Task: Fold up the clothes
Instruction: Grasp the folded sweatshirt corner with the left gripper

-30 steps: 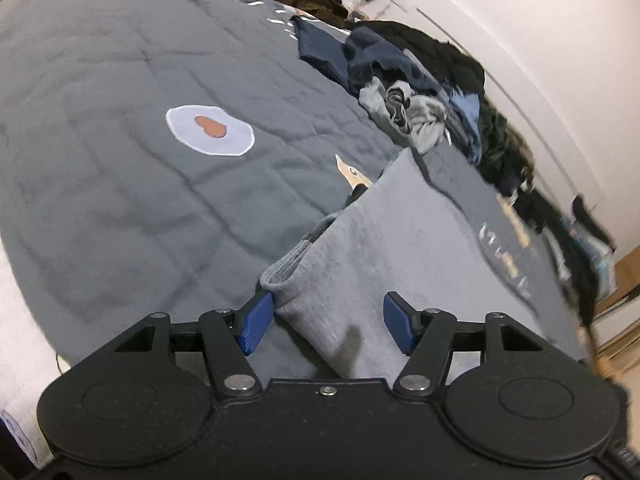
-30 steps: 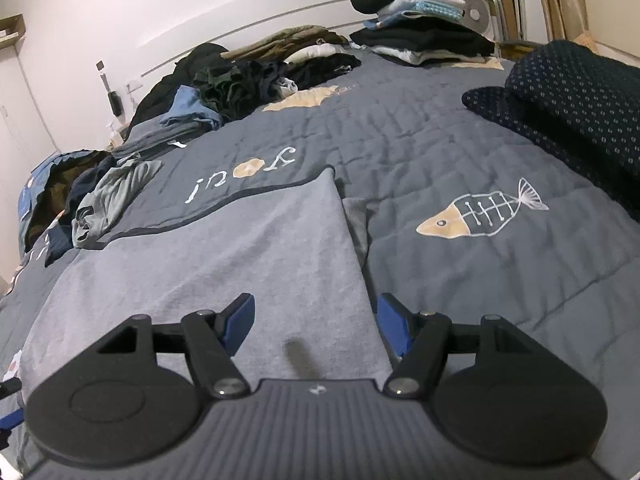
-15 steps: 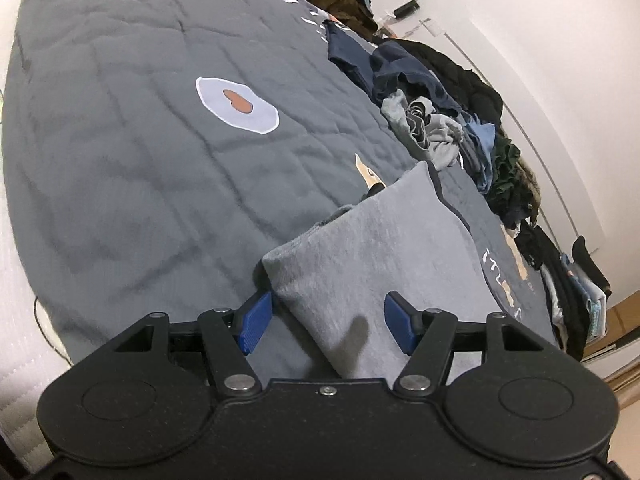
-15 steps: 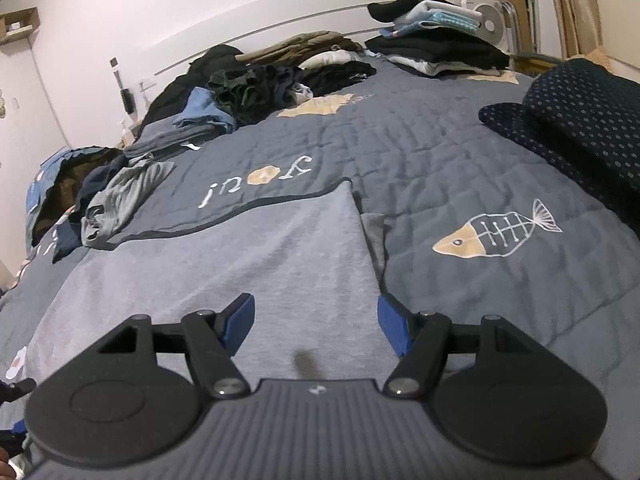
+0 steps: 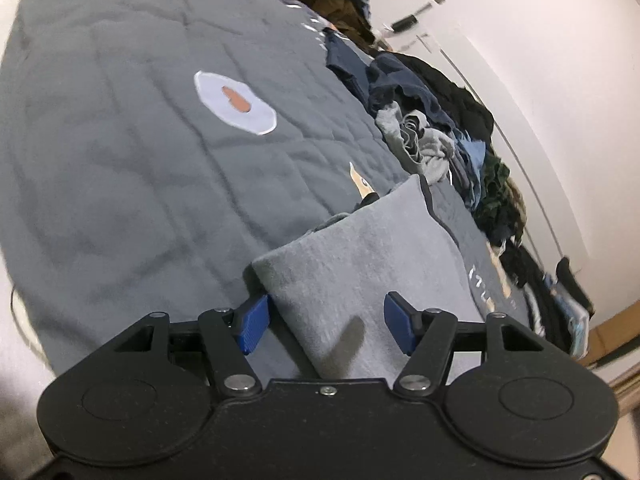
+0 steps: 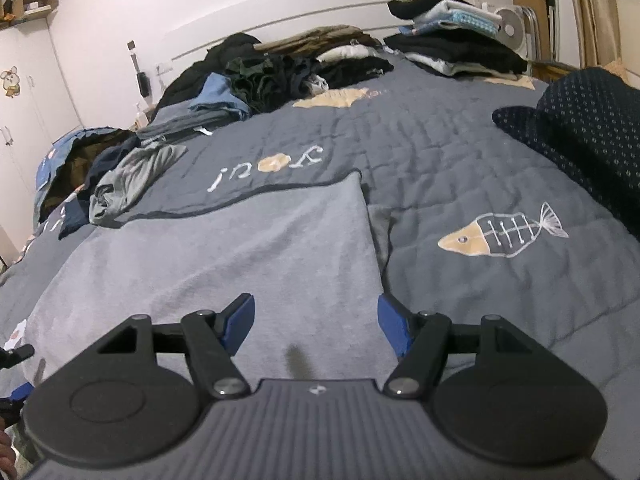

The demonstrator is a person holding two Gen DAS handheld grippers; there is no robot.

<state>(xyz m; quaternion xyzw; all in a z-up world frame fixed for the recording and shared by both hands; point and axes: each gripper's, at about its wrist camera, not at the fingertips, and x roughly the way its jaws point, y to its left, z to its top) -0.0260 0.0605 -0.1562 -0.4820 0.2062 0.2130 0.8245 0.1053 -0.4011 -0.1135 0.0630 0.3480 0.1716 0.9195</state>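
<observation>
left wrist: grey garment [image 5: 360, 264] between open hand-held gripper [image 5: 326, 322].

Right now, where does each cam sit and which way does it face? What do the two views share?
Left wrist: on the left gripper, angled down over the near left corner of the grey garment, toward the dark quilt and an unfolded clothes pile; only its own blue fingers, open, show.
Right wrist: on the right gripper, facing up the bed to the folded stacks; open fingers straddle the garment's right edge.
Shared: the garment, quilt and pile.
</observation>
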